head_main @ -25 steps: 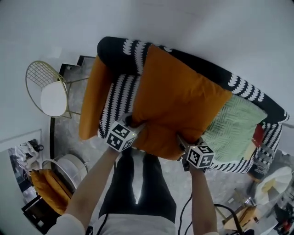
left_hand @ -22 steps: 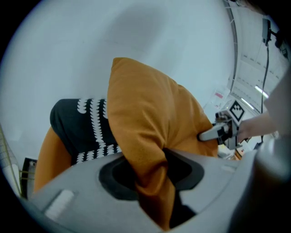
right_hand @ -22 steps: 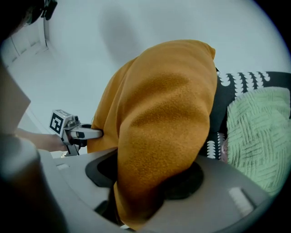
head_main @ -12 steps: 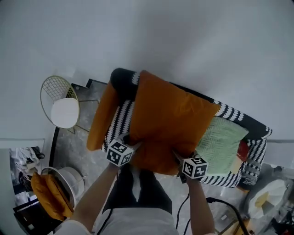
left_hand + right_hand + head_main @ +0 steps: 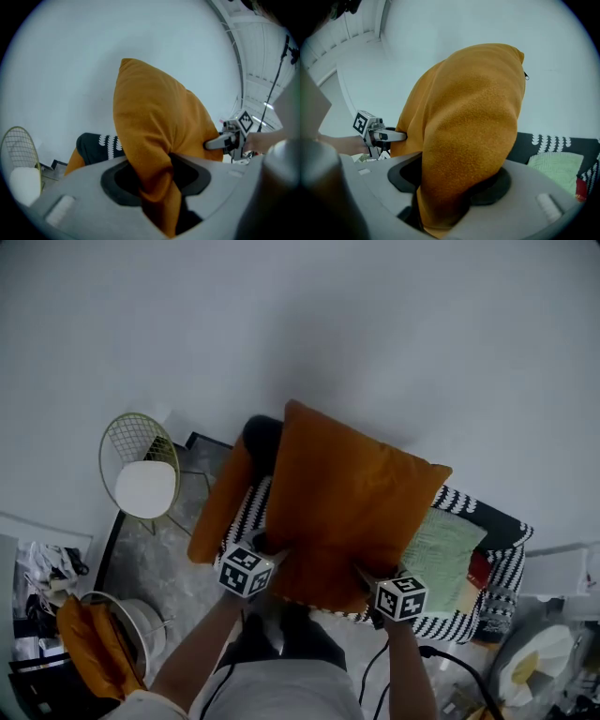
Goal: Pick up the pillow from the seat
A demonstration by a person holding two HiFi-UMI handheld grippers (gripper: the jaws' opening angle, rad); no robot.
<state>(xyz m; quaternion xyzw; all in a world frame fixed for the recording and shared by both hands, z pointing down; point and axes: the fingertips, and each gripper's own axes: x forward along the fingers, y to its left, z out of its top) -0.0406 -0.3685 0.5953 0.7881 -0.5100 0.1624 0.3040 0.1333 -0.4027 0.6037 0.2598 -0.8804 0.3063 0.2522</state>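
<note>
While both hand-held grippers (image 5: pixel 267 547) (image 5: pixel 366 575) pinch it, the orange pillow (image 5: pixel 347 493) hangs.

The head view looks steeply down from well above the left gripper (image 5: pixel 265 547), right gripper (image 5: pixel 364 574), pillow (image 5: pixel 342 507) and seat (image 5: pixel 459 622). Each gripper view sits close behind its jaws, facing along them up the pillow, seemingly toward a wall; all three share the pillow.

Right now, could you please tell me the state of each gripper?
The left gripper: jaws closed on the orange pillow, at its lower edge.
The right gripper: jaws closed on the same pillow's lower edge.
</note>
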